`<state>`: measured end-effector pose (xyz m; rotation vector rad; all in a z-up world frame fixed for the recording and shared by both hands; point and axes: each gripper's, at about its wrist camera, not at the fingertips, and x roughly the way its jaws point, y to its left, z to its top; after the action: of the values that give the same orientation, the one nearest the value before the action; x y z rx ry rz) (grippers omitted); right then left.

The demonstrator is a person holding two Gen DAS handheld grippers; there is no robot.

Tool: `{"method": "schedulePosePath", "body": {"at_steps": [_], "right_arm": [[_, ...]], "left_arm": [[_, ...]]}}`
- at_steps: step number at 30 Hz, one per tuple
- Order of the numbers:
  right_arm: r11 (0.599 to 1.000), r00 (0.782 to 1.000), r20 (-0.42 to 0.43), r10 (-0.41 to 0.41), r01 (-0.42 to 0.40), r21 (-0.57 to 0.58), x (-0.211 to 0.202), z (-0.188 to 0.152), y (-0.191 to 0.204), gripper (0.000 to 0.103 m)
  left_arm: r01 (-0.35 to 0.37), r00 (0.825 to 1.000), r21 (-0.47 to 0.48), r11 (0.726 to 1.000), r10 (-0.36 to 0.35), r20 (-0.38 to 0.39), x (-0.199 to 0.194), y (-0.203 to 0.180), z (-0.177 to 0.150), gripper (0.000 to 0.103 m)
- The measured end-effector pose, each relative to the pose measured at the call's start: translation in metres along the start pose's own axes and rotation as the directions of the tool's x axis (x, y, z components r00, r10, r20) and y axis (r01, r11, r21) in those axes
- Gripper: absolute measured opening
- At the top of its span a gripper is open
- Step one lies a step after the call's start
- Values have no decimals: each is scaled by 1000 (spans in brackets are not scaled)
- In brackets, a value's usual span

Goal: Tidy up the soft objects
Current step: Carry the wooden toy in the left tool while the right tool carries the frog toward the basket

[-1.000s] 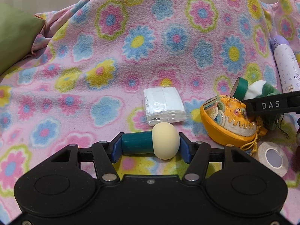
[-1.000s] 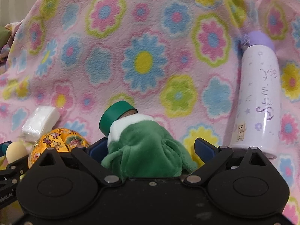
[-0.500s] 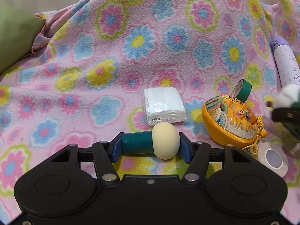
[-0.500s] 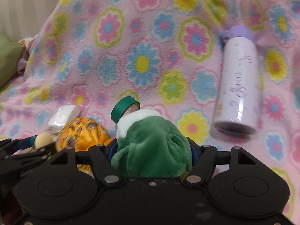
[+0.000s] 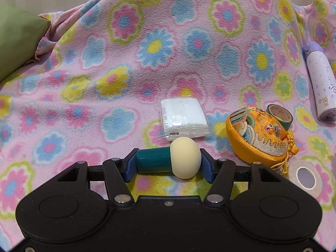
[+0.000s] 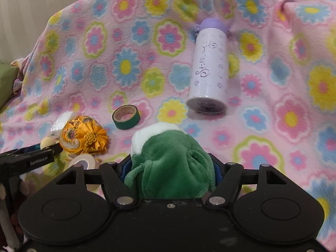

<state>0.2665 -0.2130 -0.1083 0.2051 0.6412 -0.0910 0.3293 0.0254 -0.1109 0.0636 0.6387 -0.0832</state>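
Green plush toy, gripper-held, moved off orange pouch, apparently closed.

Fuzzy fleece blanket, glossy satin pouch, plush green toy

Two tape rolls, one bottle, one pouch, one tissue pack.

Floral fleece blanket covers the whole surface, pink w/ blue, yellow & green flowers. Green cushion pokes in at far left edge. White bottle w/ purple cap lies on its side, base toward camera. Green tape roll sits just beside it to the left, standing on edge. Whitish tape roll lies flat, nearer the camera.
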Motion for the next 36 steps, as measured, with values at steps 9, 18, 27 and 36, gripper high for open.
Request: {"method": "schedulePosePath", "body": {"at_steps": [9, 18, 27, 36], "right_arm": [[998, 999, 18, 47, -48, 40, -35, -9, -3, 69], [994, 998, 18, 67, -68, 83, -58, -15, -10, 70], [988, 992, 45, 114, -118, 103, -96, -16, -10, 70], [980, 978, 96, 185, -192, 61, -157, -27, 2, 70]], "left_arm": [[-1, 1000, 3, 1000, 1, 14, -5, -1, 0, 55], [-40, 999, -44, 998, 40, -19, -35, 0, 7, 55], [-33, 999, 5, 999, 33, 2, -127, -23, 14, 55], [20, 999, -18, 1000, -20, -29, -203, -35, -3, 55]]}}
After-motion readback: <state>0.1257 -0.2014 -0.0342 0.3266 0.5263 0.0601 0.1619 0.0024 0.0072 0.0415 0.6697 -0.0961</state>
